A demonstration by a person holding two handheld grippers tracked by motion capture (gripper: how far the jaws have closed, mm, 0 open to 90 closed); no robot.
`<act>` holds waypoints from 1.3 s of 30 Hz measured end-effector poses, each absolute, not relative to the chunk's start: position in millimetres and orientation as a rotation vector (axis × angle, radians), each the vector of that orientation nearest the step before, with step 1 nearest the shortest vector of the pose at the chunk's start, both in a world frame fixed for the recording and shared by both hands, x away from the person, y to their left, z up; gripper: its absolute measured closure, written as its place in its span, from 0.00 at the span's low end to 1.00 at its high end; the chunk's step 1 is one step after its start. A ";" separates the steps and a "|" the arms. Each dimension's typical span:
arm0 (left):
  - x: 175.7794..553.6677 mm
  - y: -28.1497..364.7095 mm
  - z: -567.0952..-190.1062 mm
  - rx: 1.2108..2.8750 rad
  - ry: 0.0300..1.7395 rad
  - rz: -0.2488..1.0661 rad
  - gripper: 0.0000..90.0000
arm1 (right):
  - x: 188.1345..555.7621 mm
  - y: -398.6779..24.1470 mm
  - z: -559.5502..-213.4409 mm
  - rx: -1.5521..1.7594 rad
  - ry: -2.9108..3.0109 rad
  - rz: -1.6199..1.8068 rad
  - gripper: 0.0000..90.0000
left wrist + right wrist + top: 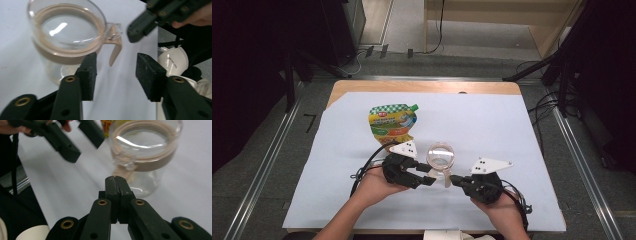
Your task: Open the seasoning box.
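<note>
The clear glass mug (441, 156) with its beige band and beige handle (447, 177) stood upright on the white-covered worktop (512, 130), just ahead of both tools and between them. The left hand-held gripper (430, 181) held nothing, its jaws partly apart with the handle just beyond their tips, while the right hand-held gripper (453, 178) was closed tight, its tips at the handle, though a pinch could not be confirmed. To do the step well, the left jaws should probably straddle the handle squarely before squeezing, leaving the green-and-yellow pouch (392, 123) beyond the left one undisturbed.
</note>
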State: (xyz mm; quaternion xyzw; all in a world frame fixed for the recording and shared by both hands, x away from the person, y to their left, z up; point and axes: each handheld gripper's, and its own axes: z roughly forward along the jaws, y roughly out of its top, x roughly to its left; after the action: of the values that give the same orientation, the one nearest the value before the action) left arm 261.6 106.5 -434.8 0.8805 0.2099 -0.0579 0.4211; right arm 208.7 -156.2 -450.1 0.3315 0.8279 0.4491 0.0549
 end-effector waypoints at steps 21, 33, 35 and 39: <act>275.3 129.8 -439.6 2.179 0.601 -0.120 0.43 | 216.4 -120.7 -476.4 0.970 2.622 1.278 1.00; 275.5 132.4 -439.7 2.181 0.614 -0.098 0.43 | 218.6 -135.2 -475.0 0.999 2.630 1.232 1.00; 275.4 132.6 -439.5 2.180 0.614 -0.099 0.43 | 220.3 -140.2 -473.8 1.006 2.630 1.210 1.00; 275.2 132.7 -439.4 2.180 0.612 -0.099 0.43 | 223.4 -149.6 -472.9 1.036 2.617 1.201 1.00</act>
State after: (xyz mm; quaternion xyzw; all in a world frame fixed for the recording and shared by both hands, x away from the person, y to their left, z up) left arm 275.2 132.7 -439.4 0.8711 0.2448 -0.0397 0.4239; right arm 223.4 -149.6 -472.9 0.3383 0.8545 0.3920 0.0407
